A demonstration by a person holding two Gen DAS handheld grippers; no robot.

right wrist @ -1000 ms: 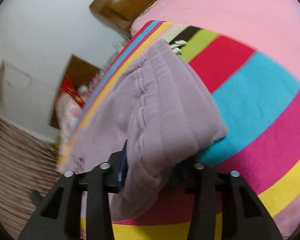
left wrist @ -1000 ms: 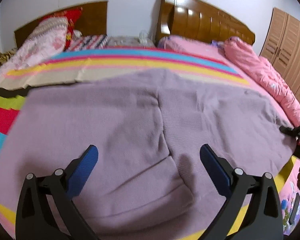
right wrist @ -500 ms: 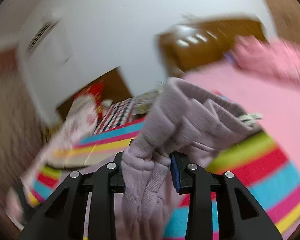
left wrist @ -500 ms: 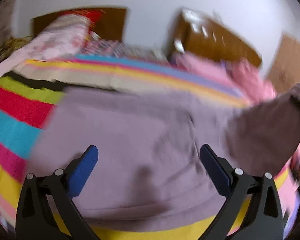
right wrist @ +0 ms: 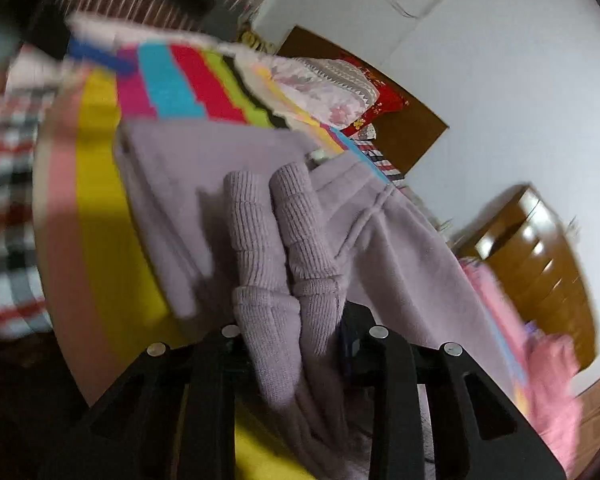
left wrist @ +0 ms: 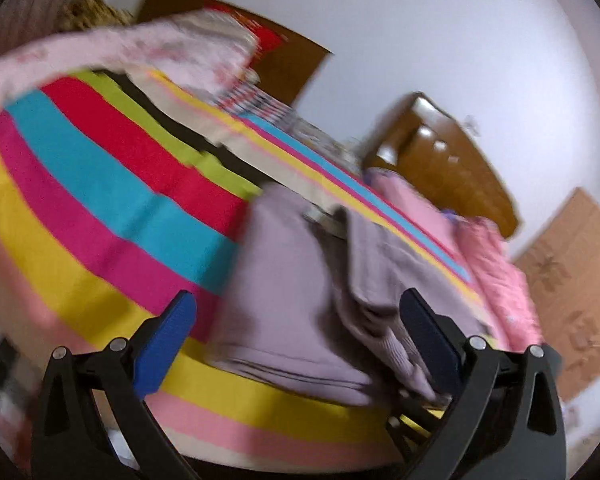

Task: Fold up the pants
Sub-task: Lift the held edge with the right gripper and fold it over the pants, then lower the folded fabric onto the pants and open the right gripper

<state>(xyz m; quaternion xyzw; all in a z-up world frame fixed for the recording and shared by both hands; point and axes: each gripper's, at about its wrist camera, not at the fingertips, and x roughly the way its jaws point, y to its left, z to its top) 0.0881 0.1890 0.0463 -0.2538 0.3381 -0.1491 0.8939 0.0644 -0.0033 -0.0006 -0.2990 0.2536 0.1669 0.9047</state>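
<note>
Item: lilac pants [right wrist: 220, 168], on the striped bed [left wrist: 100, 208], doubled over. Right hand-held gripper [right wrist: 300, 332] clamped on 2 ribbed cuffs [right wrist: 276, 220], jaws just closing. Left hand-held gripper [left wrist: 296, 316] apart, empty. Outstanding, likely: laying cuffs down, smoothing, further fold.

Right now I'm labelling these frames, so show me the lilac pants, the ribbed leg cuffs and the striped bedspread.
lilac pants [left wrist: 284, 292]: left wrist view, on the flat folded panel.
ribbed leg cuffs [right wrist: 256, 236]: right wrist view, on the left cuff's ribbing.
striped bedspread [left wrist: 112, 200]: left wrist view, on its turquoise stripe.
</note>
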